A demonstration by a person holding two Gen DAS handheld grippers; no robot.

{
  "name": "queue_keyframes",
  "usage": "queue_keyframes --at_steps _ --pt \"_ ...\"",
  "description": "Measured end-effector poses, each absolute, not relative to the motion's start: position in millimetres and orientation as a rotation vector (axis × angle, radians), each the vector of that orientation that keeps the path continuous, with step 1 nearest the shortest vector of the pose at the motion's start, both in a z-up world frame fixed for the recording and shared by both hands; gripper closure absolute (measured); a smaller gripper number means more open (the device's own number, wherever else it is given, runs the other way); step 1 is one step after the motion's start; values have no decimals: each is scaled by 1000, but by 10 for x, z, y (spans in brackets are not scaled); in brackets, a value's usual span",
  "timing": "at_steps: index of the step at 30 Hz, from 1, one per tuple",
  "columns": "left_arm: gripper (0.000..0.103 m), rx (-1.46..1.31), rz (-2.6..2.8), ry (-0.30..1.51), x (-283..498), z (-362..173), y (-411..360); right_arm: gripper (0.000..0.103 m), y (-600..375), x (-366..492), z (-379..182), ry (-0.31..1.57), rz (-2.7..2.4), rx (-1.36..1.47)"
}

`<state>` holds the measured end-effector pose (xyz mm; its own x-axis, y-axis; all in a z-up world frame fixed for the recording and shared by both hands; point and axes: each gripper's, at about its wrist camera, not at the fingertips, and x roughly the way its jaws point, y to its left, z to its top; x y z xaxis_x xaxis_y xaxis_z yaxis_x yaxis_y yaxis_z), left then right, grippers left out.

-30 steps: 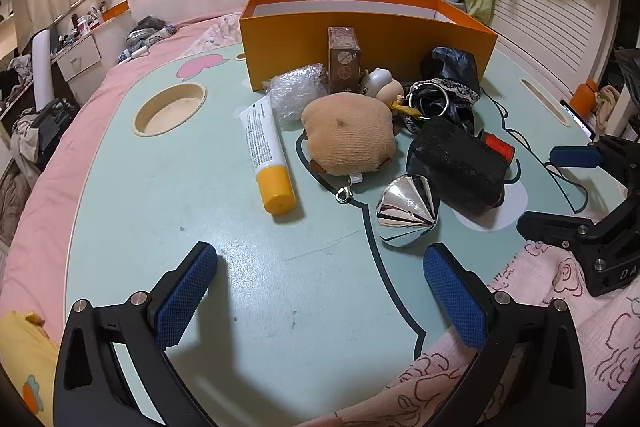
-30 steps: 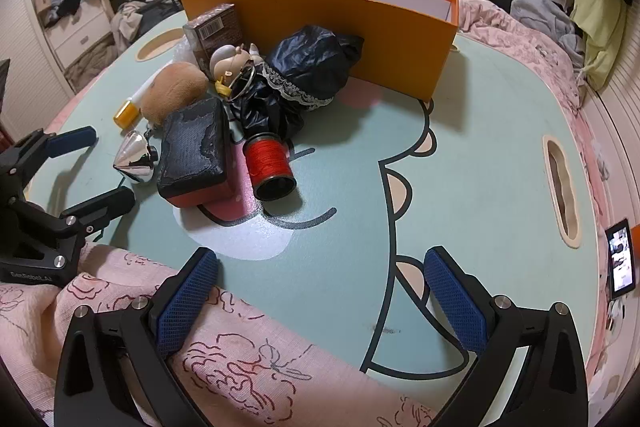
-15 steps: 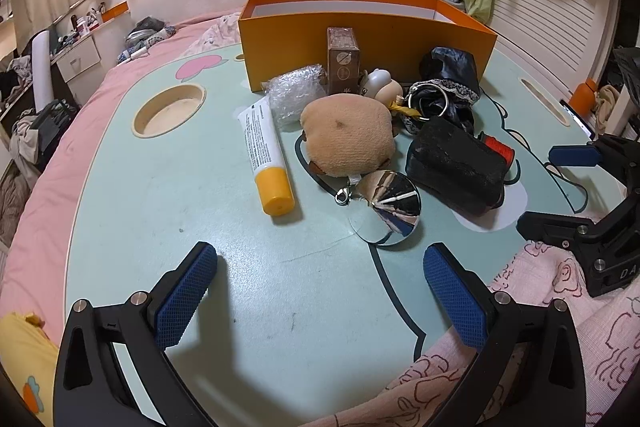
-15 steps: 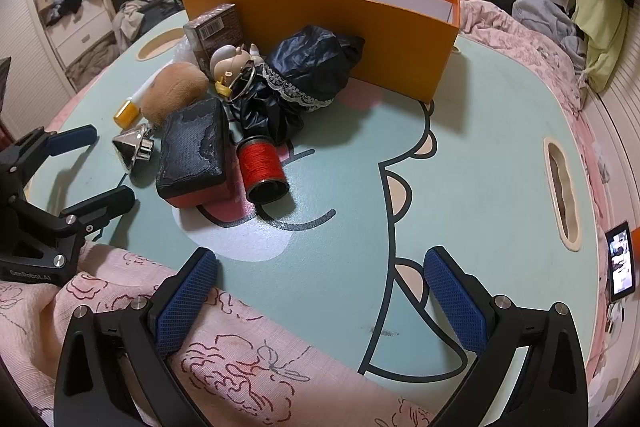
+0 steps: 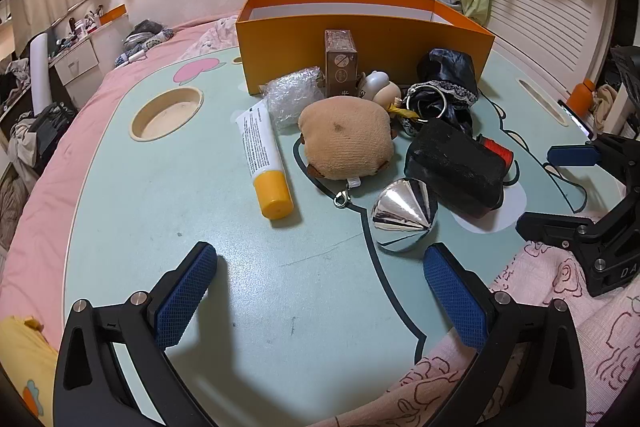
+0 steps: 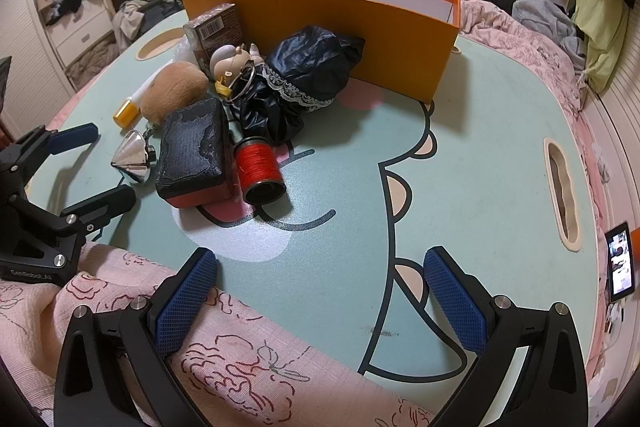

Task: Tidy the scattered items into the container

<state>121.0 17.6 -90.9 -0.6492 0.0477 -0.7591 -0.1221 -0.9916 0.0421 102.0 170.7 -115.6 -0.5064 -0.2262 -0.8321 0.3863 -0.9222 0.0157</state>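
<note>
While both tongs hung empty at the near edge, nothing had yet gone into the orange box (image 5: pixel 360 39).

Left wrist view: left tongs (image 5: pixel 320 291) spread wide, holding nothing, low over the desk (image 5: pixel 160 187). Items lay clustered in front of the box's near wall. White tube with yellow cap (image 5: pixel 262 155): smooth, light, likely slippery; best taken across its flat body. Tan plush (image 5: pixel 346 141): soft, squashy, forgiving anywhere. Silver cone (image 5: pixel 404 215): mirror-finished, hard, tapered; judged prone to slip, so grip near its wide base. Bubble wrap wad (image 5: pixel 292 95) crinkly, near weightless. Small brown carton (image 5: pixel 341 61) upright, touching the box wall; stiff, flat-sided.

Right wrist view: right tongs (image 6: pixel 320 287) equally spread and empty, above pink floral cloth (image 6: pixel 240 347). Red thread spool (image 6: pixel 258 167) on its side, would roll; pinch across its ends. Black worn case (image 6: pixel 190 147) blocky, firm. Black lace-trimmed fabric (image 6: pixel 308 63) limp, shiny. Small figurine (image 6: pixel 228 61) with ring, hard.
</note>
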Motion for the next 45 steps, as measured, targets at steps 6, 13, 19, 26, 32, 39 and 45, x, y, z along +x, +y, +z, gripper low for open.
queue_keyframes --at_steps 6,13,19,26,32,39,45 --pt "0 -1274 2767 137 1210 -910 175 0 1708 1020 -1156 245 -2443 1314" --pt "0 -1267 2769 130 1220 -906 166 0 1705 1020 -1155 245 -2443 1315" --pt "4 -1234 2773 102 1246 -889 136 0 1707 1018 -1158 244 -2442 1316" --pt "11 -1152 2753 82 1295 -808 101 0 1707 1018 -1159 246 -2442 1315" --pt "16 -1014 2761 170 1358 -664 78 0 1709 1012 -1157 247 -2441 1316" --pt "31 -985 2693 178 1371 -657 129 0 1716 1020 -1177 247 -2436 1309" --pt "31 -963 2680 128 1357 -687 122 0 1712 1034 -1184 245 -2440 1306"
